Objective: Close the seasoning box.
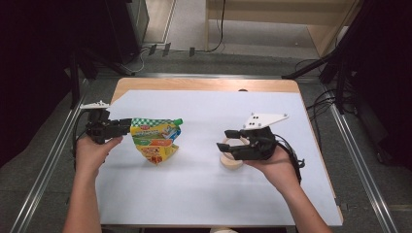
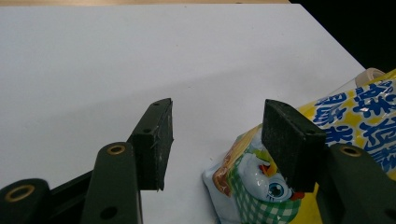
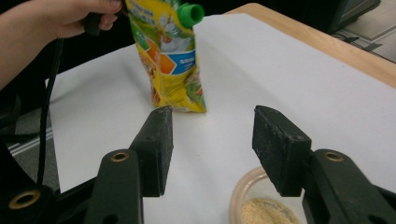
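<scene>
The yellow-and-green printed plastic spout pouch with a green cap [image 1: 155, 138] stands on the white-covered counter [image 1: 194, 189], left of centre, its top edge touching the left tongs [image 1: 124, 125]. In the left gripper view these tongs stand apart with the pouch beside the right jaw, not pressed between them. The left hand [image 1: 92, 153] holds them level, pointing right. The right hand [image 1: 272, 167] holds the right tongs [image 1: 233, 141], also apart and empty, level and pointing left, above a round shallow pale container [image 3: 261, 205] holding beige crumbly powder.
</scene>
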Demonstrator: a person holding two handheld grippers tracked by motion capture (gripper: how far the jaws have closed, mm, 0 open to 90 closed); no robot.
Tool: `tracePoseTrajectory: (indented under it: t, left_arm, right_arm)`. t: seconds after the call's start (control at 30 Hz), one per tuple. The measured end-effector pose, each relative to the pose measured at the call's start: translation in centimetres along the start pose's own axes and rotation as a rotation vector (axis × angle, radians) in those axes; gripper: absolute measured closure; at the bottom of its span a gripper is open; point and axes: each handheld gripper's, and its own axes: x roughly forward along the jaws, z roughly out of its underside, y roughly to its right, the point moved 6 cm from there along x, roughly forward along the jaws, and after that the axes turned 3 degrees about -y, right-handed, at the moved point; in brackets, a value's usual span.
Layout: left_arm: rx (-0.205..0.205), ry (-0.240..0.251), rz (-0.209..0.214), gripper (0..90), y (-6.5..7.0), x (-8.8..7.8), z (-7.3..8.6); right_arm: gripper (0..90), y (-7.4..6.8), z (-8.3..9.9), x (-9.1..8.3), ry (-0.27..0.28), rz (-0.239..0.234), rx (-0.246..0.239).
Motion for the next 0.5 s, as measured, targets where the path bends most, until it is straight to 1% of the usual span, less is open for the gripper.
tracePoseTrajectory:
  t: [0.2,0.37,0.5]
  left_arm:
    - [-0.003,-0.002,0.001,43.8,0.0,0.0,0.0]
    - [-0.002,-0.002,0.002,43.8,0.0,0.0,0.1]
    - [-0.002,-0.005,0.001,43.7,0.0,0.1,0.1]
  right_arm:
    - [51.8,1.6,-0.2,-1.9,0.021,0.024,0.030]
    - [55.2,2.6,-0.2,-3.0,0.036,0.039,0.043]
    - [58.1,3.5,-0.1,-4.1,0.055,0.054,0.065]
